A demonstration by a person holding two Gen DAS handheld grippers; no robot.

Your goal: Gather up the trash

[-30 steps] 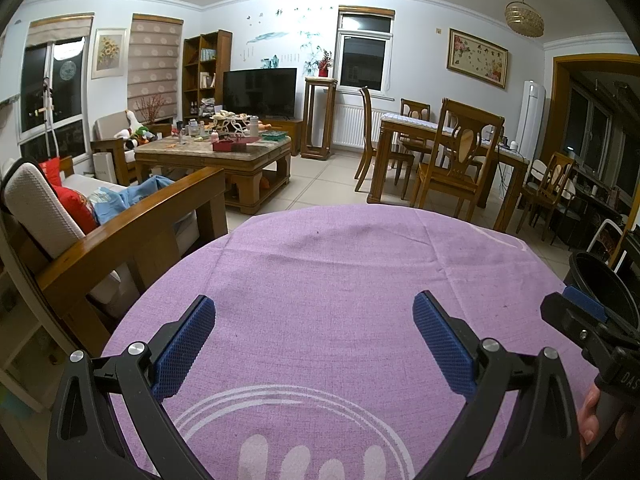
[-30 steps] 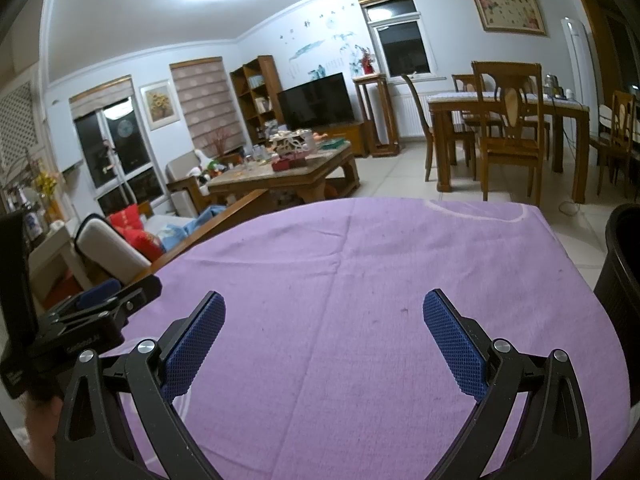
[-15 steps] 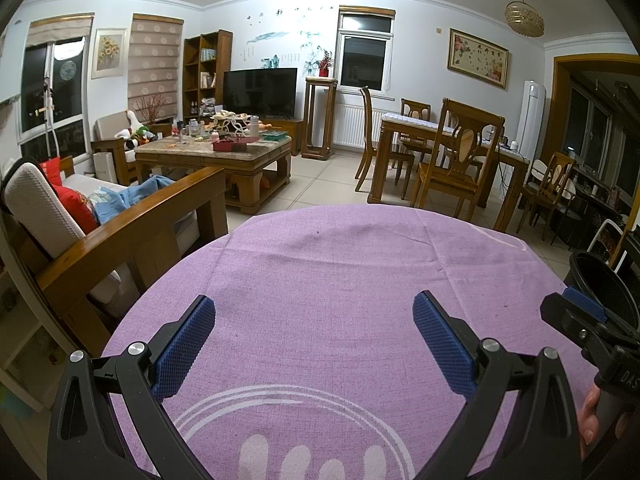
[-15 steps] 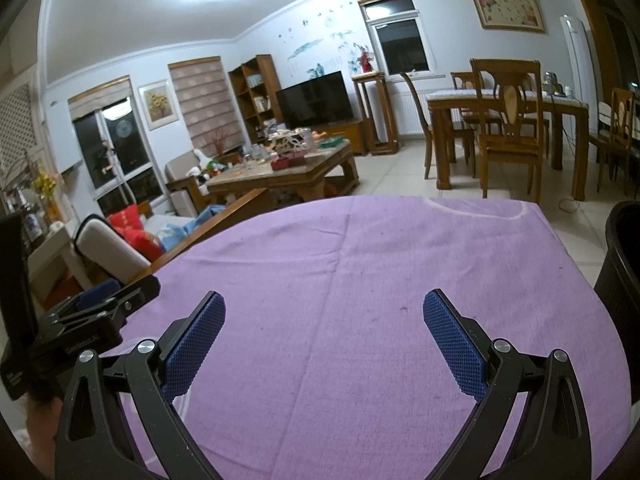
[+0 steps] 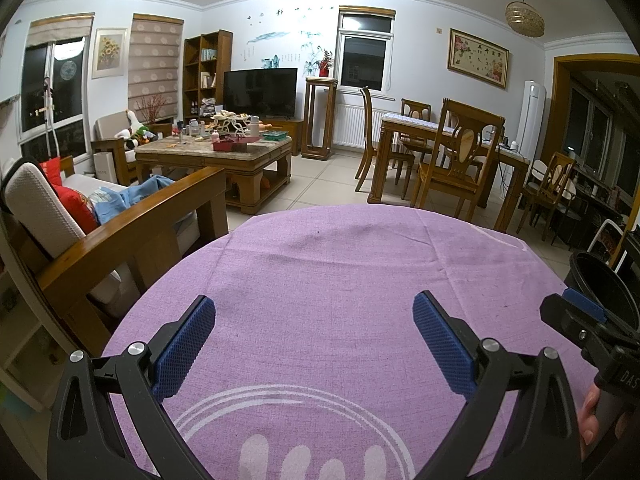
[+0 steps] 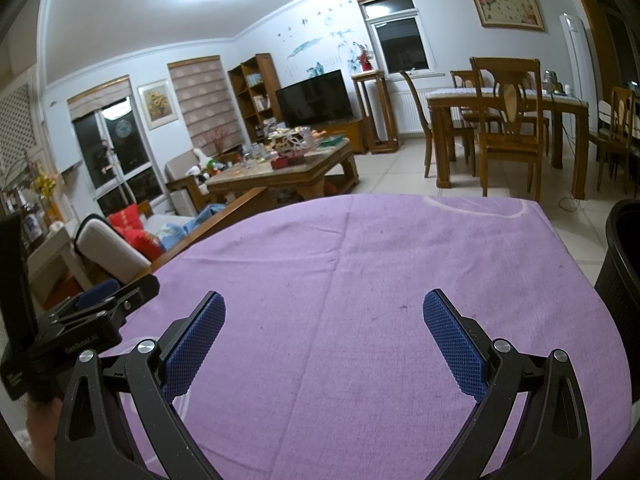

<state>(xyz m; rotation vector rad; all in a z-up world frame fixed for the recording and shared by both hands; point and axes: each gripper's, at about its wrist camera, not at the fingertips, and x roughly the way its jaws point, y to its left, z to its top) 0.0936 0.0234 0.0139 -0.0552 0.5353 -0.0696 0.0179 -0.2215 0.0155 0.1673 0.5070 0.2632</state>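
We're holding both grippers low over the purple tablecloth, and going left to right: the wooden sofa arm sits just off the cloth's left edge, then the left gripper with its jaws spread wide and nothing between the blue pads, then the right gripper, equally wide and empty, then the black trash bin standing beside the table's right edge. In the left wrist view the bin's rim shows just past the right gripper's body, so that's our drop point. Trash itself: we can't see any on the cloth in either view; only a few small dark specks, too small to tell if they're crumbs or stains. Our read is that we're either at the start or the end of the collection, and these frames alone don't settle which. To do this step well, we should scan the cloth edges and the near strip hidden under the gripper frames before committing. If a piece turns up, keep the jaws wide on approach, come down flat so the pads don't snag the fabric, and pinch the item only, not the cloth. Use the right gripper for the carry, since it's nearest the bin; release above the rim, not against it.
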